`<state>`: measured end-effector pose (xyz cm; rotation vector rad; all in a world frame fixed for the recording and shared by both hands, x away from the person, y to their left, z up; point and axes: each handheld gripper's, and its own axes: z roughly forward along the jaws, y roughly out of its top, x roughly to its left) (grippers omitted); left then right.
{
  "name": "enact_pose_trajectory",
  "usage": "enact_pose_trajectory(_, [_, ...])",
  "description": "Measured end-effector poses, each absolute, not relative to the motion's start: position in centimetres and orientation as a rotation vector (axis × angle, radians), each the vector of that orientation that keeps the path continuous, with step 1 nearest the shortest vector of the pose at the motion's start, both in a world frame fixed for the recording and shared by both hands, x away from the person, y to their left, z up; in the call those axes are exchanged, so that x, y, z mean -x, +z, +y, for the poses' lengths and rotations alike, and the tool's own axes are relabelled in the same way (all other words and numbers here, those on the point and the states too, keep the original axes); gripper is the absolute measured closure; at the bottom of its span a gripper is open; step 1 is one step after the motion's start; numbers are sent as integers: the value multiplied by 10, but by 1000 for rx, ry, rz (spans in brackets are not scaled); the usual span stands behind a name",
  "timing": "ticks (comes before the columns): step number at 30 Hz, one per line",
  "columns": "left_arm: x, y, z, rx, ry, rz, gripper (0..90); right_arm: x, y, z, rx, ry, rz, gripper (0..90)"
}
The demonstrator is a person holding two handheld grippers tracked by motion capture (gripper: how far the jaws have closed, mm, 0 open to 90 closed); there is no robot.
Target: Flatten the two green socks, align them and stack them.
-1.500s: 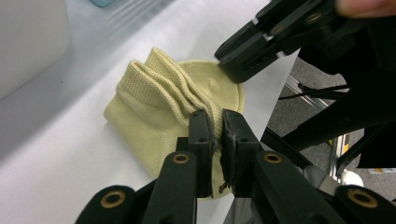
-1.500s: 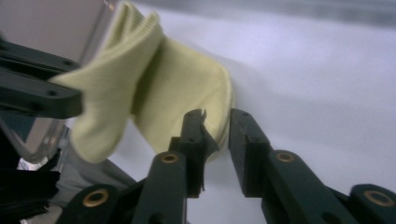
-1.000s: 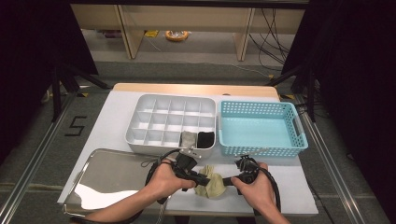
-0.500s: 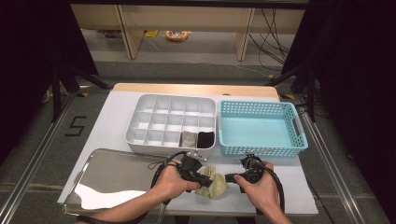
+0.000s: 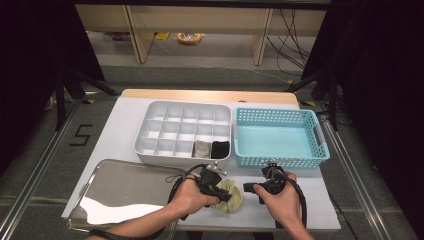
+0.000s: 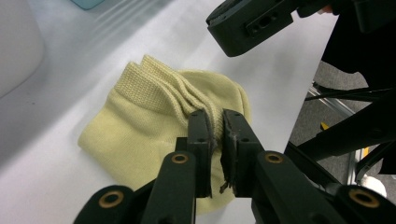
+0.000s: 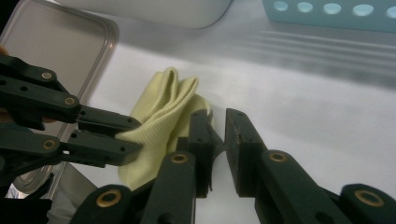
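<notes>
A folded pale-yellow sock (image 5: 232,187) lies on the white table near its front edge. My left gripper (image 5: 226,196) comes at it from the left. In the left gripper view its jaws (image 6: 214,122) are shut on a fold of the sock (image 6: 149,112). My right gripper (image 5: 250,188) hangs just right of the sock. Its jaws (image 7: 218,117) have just been opening and stand a narrow gap apart with nothing between them. The sock (image 7: 161,109) rests beside its left jaw. The left gripper (image 7: 134,134) pinches the sock from the left in the right gripper view.
A white compartment organizer (image 5: 170,115) stands behind, with a grey sock (image 5: 202,148) and a black sock (image 5: 219,148) in its front row. A light-blue basket (image 5: 320,145) sits to its right. A shiny metal tray (image 5: 120,190) lies at the front left.
The right gripper's jaws have parted and come off the sock, drawing slightly to the right. The left hand has shifted a little with the sock in its jaws.
</notes>
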<state>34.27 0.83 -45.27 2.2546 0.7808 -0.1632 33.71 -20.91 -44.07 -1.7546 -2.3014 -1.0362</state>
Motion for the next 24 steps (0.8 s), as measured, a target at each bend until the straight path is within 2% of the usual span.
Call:
enact_pose_trajectory(9, [-341, -458, 5, -2249, -164, 773, 784, -339, -442, -206, 1750, -1004, -2294, 774])
enact_pose_trajectory(16, [-335, -432, 14, -2160, -130, 731, 600, -347, -440, -204, 1738, -1018, -2303, 727])
enact_pose_trajectory(18, [-337, -428, 22, -2163, -114, 731, 605, -350, -439, -203, 1738, -1019, -2296, 710])
enact_pose_trajectory(24, [-342, -442, 33, -2234, -146, 789, 724, -360, -440, -193, 1725, -998, -2277, 678])
